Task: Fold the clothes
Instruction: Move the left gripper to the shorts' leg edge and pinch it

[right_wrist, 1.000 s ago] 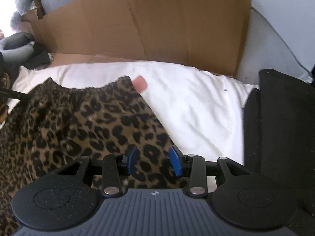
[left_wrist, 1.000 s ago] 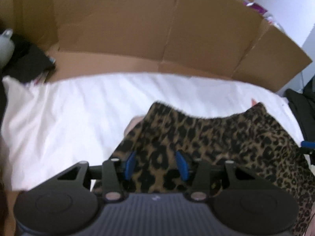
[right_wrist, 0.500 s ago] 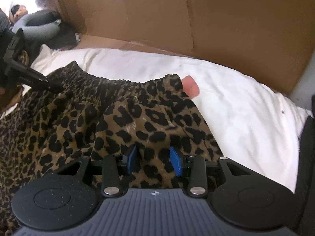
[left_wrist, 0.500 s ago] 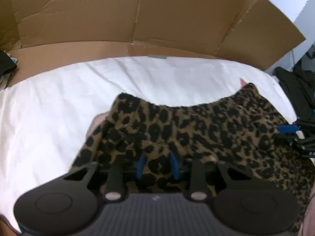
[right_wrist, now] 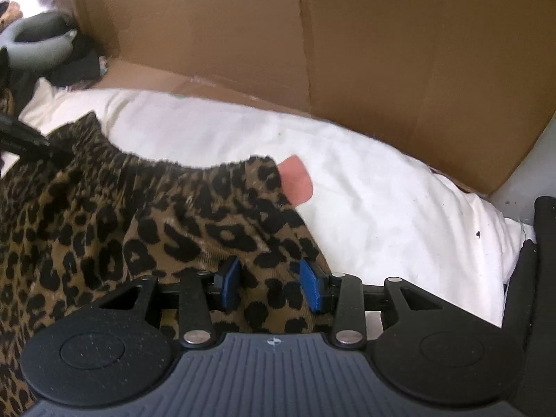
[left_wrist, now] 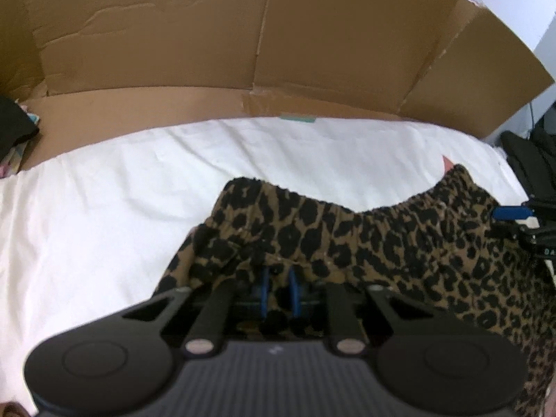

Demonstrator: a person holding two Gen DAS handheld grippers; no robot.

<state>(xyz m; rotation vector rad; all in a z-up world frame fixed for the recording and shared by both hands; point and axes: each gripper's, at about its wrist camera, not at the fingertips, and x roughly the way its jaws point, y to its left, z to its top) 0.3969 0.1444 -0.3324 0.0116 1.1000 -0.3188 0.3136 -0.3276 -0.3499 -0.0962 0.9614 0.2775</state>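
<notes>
behind leopard shorts (left_wrist: pixel 399 239), cardboard (left_wrist: pixel 243 34) walls white sheet (left_wrist: pixel 104 208).

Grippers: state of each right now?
Left gripper: shut on the leopard-print garment.
Right gripper: open, fabric lying between its pads, not pinched.

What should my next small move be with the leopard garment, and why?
Probably close the right gripper on the fabric before lifting. Its blue pads stand apart around the leopard garment, while the left gripper looks pinched on a bunched fold near the waistband. The elastic edge sags between them over the white sheet, so only one side seems secured.
</notes>
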